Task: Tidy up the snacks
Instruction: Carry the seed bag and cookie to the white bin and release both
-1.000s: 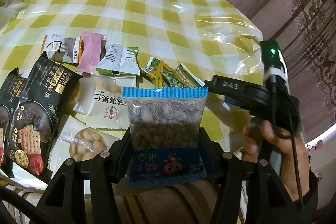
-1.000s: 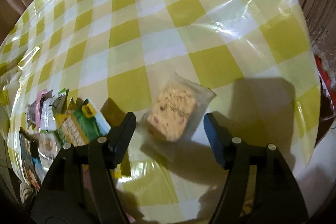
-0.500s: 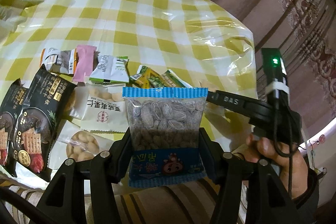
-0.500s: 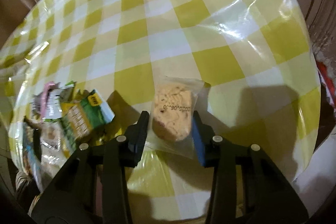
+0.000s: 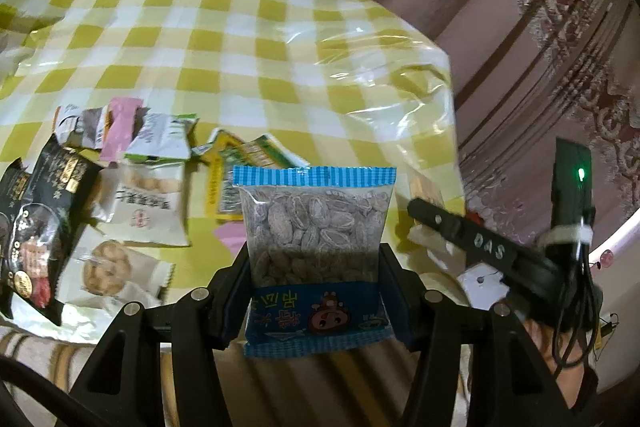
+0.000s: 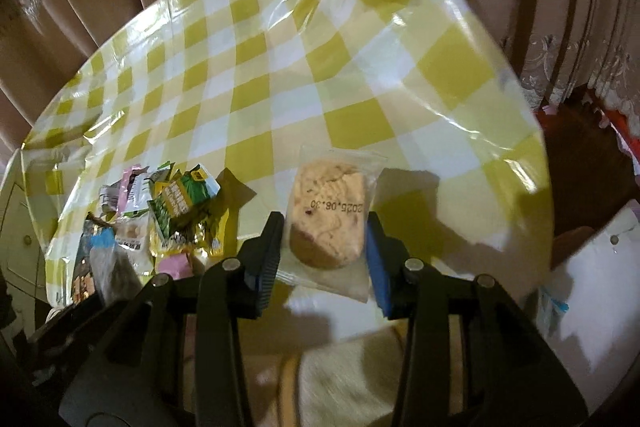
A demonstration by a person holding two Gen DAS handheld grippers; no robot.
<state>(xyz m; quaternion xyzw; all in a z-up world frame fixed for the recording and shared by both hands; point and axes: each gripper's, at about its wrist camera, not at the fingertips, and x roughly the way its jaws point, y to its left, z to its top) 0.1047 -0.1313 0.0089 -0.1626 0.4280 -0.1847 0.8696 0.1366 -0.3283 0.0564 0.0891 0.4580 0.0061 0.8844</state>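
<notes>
Up close, the left gripper point(image 5: 314, 273) was clamped on a blue seed packet point(image 5: 314, 247), held upright above the table's near edge. The right gripper point(image 6: 324, 251), whose jaws had just been closing, gripped a clear-wrapped cookie point(image 6: 330, 213) over the checked tablecloth point(image 6: 280, 75). Other snacks point(image 6: 160, 219) lay heaped to the left.

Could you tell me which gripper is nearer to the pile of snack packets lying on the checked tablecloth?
Left. The left gripper, shut on a seed packet, hangs just beside the pile. The right gripper, holding a wrapped biscuit, is further off to the side.
</notes>
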